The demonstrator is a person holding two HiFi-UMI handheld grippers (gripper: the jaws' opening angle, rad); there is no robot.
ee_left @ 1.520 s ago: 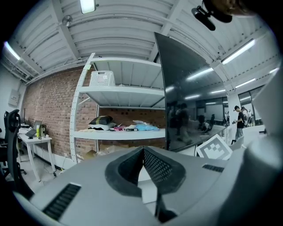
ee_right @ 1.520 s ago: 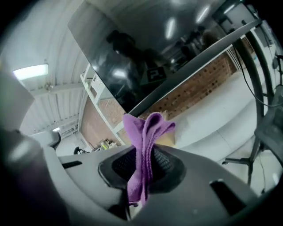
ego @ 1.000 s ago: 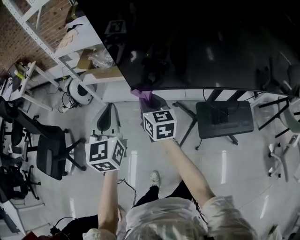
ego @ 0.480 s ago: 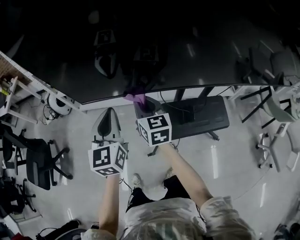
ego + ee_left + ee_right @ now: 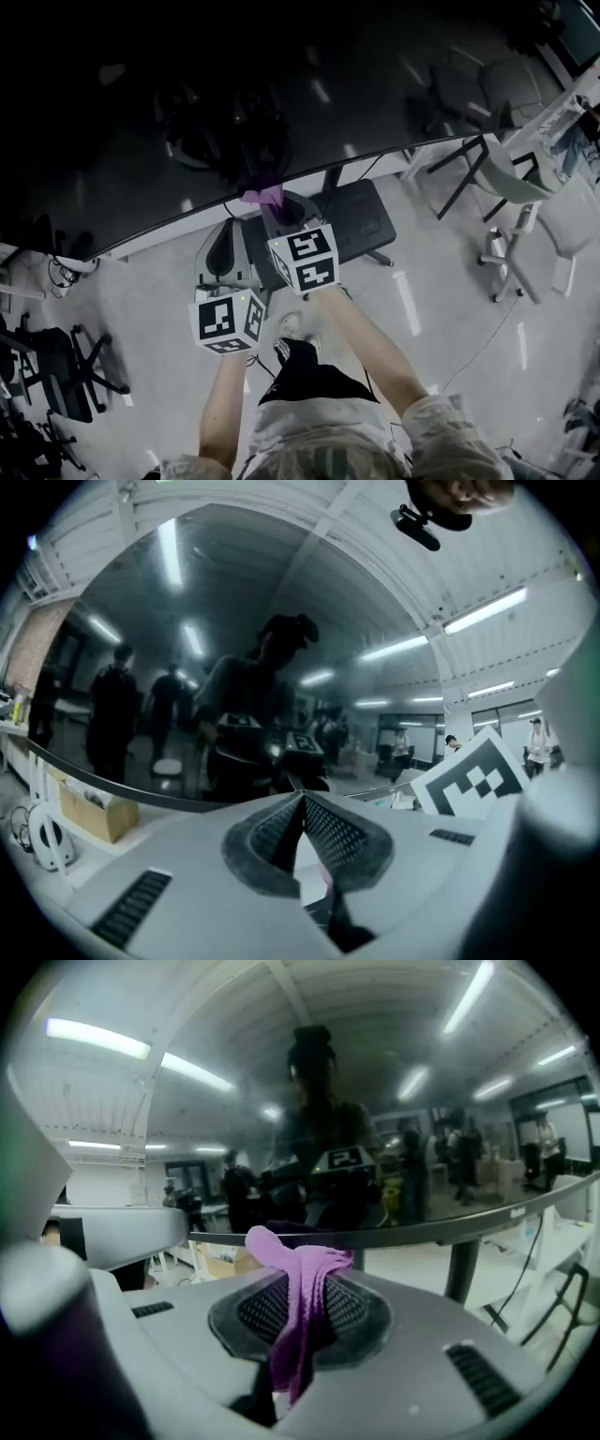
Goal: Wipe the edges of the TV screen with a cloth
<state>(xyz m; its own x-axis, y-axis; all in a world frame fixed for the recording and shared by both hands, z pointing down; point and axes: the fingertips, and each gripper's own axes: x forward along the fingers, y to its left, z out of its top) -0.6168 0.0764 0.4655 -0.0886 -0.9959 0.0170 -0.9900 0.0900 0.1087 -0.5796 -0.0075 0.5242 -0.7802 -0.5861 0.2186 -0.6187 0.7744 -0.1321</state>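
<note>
Rightward along the bottom edge of the TV [image 5: 281, 94], the right gripper [image 5: 274, 208] has slid since a second ago and is now well away from the left corner. Its jaws are clamped on the purple cloth [image 5: 302, 1307], whose bunched top touches the screen's lower rim. Beside it, just below the edge, the left gripper [image 5: 302, 799] hangs with jaws pressed together, holding nothing.

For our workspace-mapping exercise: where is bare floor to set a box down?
Bare floor lies between the TV stand base and the chairs at right. Crowded: the office chairs lower left, and around the person's shoes.
</note>
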